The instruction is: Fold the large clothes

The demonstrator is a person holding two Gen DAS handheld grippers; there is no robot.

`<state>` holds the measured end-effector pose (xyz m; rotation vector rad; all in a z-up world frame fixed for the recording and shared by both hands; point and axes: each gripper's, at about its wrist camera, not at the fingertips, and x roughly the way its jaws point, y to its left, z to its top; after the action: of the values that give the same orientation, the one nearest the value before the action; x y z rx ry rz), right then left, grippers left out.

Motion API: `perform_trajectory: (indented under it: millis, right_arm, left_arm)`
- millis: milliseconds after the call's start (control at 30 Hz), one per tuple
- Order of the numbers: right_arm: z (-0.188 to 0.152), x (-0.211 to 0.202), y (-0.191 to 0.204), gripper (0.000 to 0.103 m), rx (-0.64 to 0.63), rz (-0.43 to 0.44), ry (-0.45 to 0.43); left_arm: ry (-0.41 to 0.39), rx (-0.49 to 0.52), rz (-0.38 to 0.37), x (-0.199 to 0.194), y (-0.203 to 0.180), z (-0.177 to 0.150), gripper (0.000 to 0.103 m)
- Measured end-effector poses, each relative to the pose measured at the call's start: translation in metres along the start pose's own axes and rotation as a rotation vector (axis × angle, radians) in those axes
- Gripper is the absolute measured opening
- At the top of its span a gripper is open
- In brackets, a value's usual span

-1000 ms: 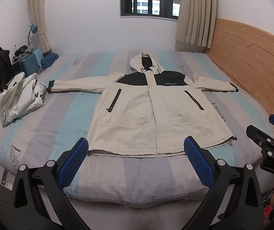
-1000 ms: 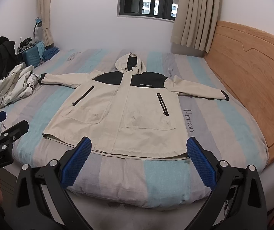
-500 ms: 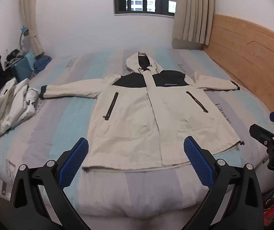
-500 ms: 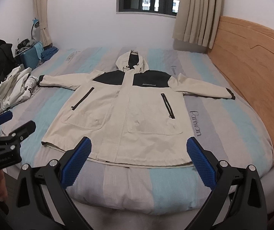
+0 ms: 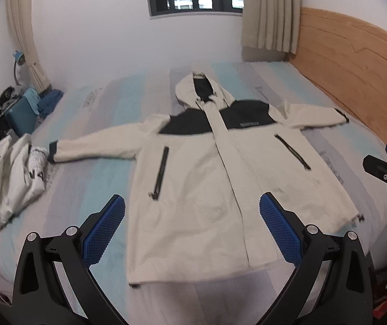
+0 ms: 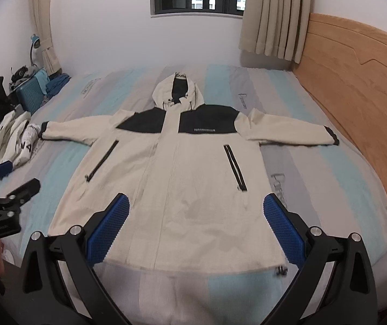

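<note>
My left gripper and right gripper, fingers apart and empty, hover over the jacket lying flat on the bed; it looks soft, bulky, floppy, so I'd pinch each cuff.

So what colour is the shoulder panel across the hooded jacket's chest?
Black, on the cream hooded jacket; clearest in the right wrist view.

Jacket flat on bed, ahead of both tongs; crumpled clothes left of its sleeve; headboard right.
</note>
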<state>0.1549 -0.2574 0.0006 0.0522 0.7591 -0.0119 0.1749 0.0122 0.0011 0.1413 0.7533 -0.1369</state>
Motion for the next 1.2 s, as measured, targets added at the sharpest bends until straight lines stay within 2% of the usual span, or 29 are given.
perform_trajectory:
  millis: [167, 267, 467, 567, 800, 1000, 1167, 1200]
  right_arm:
    - [0.029, 0.03, -0.005, 0.096, 0.017, -0.026, -0.017]
    - [0.043, 0.058, -0.005, 0.096, 0.042, -0.031, 0.001]
    - [0.072, 0.131, -0.001, 0.096, 0.068, -0.049, 0.03]
    - [0.085, 0.161, -0.003, 0.096, 0.091, -0.06, -0.012]
    - [0.116, 0.239, -0.034, 0.096, 0.097, -0.155, 0.068]
    - [0.138, 0.295, -0.092, 0.096, 0.072, -0.24, 0.076]
    - [0.155, 0.358, -0.194, 0.096, 0.019, -0.309, 0.123]
    - [0.158, 0.371, -0.23, 0.096, 0.028, -0.336, 0.142]
  left_arm:
    - [-0.014, -0.031, 0.025, 0.023, 0.012, 0.029, 0.097]
    - [-0.007, -0.044, 0.012, 0.051, 0.022, 0.041, 0.097]
    - [0.035, -0.031, -0.019, 0.146, 0.053, 0.068, 0.097]
    - [0.071, -0.059, -0.053, 0.193, 0.073, 0.081, 0.097]
    - [0.124, -0.076, -0.063, 0.274, 0.095, 0.112, 0.097]
    - [0.129, -0.095, -0.061, 0.318, 0.088, 0.14, 0.097]
    - [0.173, -0.156, -0.1, 0.385, 0.08, 0.15, 0.097]
    - [0.187, -0.164, -0.098, 0.396, 0.079, 0.151, 0.097]
